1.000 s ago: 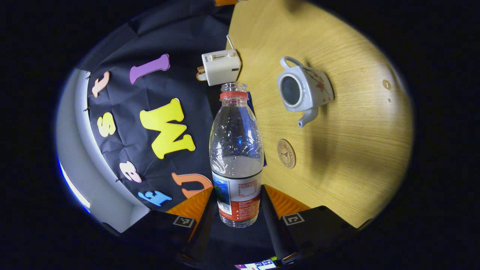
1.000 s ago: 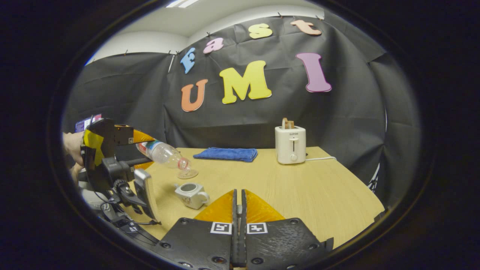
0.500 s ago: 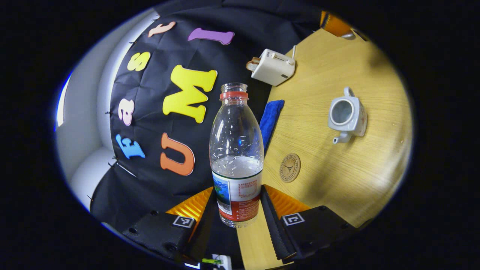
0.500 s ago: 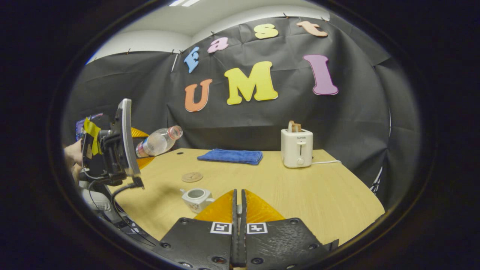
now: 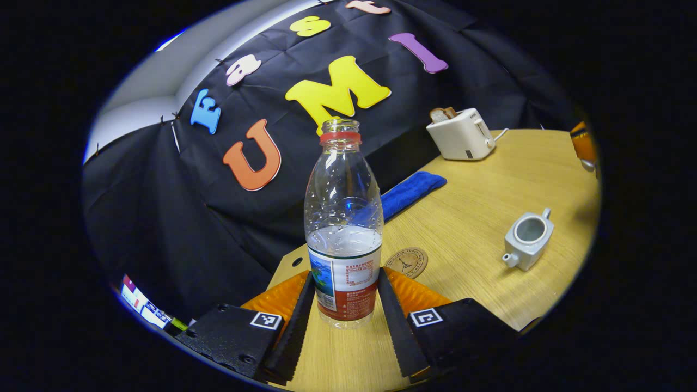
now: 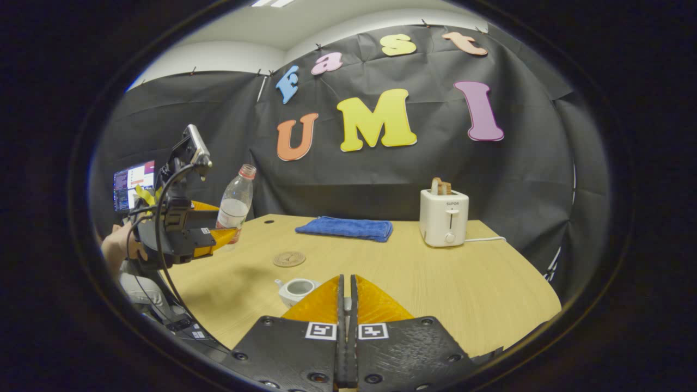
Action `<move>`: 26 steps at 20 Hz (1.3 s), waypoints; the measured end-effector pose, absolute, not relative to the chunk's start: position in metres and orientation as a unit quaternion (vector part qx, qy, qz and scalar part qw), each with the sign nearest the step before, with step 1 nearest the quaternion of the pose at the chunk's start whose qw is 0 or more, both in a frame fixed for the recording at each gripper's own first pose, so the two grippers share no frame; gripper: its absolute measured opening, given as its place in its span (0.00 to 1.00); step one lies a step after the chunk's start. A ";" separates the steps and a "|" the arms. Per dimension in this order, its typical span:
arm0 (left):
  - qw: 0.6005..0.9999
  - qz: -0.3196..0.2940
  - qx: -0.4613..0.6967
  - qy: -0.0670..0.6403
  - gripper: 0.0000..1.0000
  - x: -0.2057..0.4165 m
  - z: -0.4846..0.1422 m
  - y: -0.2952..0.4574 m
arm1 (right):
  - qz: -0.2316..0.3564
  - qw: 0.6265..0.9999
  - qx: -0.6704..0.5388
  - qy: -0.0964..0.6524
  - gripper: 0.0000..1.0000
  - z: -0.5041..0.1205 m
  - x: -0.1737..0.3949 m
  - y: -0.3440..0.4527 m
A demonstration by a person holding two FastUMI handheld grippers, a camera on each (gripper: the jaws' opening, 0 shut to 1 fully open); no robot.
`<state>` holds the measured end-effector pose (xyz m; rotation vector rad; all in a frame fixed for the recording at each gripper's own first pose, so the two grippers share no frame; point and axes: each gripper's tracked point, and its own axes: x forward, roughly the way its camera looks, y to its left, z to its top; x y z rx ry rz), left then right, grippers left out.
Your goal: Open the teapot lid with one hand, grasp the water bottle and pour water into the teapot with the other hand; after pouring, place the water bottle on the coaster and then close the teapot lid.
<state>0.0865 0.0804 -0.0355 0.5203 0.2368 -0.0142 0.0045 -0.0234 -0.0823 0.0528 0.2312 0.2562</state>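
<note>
Left gripper view: the left gripper (image 5: 344,305) clamps the clear plastic water bottle with a red neck ring (image 5: 343,218) by its labelled lower body, one finger pressed on each side. The bottle stands upright and uncapped above the near edge of the light wooden table (image 5: 479,190), about a third full. One second ago it lay tipped over with its mouth down toward the teapot; half a second ago it was still slanted; now its neck points straight up. The round brown coaster (image 5: 406,262) lies on the table just beyond the bottle's base, apart from it. The white ceramic teapot with an open top (image 5: 527,238) sits further toward the right edge, lidless, spout toward the camera. A folded blue cloth (image 5: 412,191) and a white toaster (image 5: 460,136) lie along the far edge by the wall.

Right gripper view: the right gripper (image 6: 346,305) has its two fingers pressed together with only a thin seam between them; whether anything is pinched there cannot be told, and this matches both earlier frames. The left gripper (image 6: 218,235), held in a hand (image 6: 121,247), carries the bottle (image 6: 234,198) upright near the table's (image 6: 435,283) left edge. The coaster (image 6: 289,258) lies bare between bottle and teapot (image 6: 297,289). The cloth (image 6: 345,227) and toaster (image 6: 444,216) stand at the far edge.
</note>
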 end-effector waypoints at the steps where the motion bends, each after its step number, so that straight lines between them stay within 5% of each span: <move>1: 0.966 -0.007 0.234 0.111 0.70 0.090 -0.033 0.080 | 0.129 0.984 0.028 0.116 0.00 -0.083 0.007 -0.021; 11: 0.998 -0.046 0.047 0.023 0.70 0.141 -0.006 0.067 | 0.137 0.983 0.029 0.121 0.00 -0.087 0.015 -0.005; 26: 0.991 -0.078 -0.031 0.102 0.71 0.207 -0.091 0.043 | 0.122 0.982 0.022 0.141 0.00 -0.106 0.025 -0.012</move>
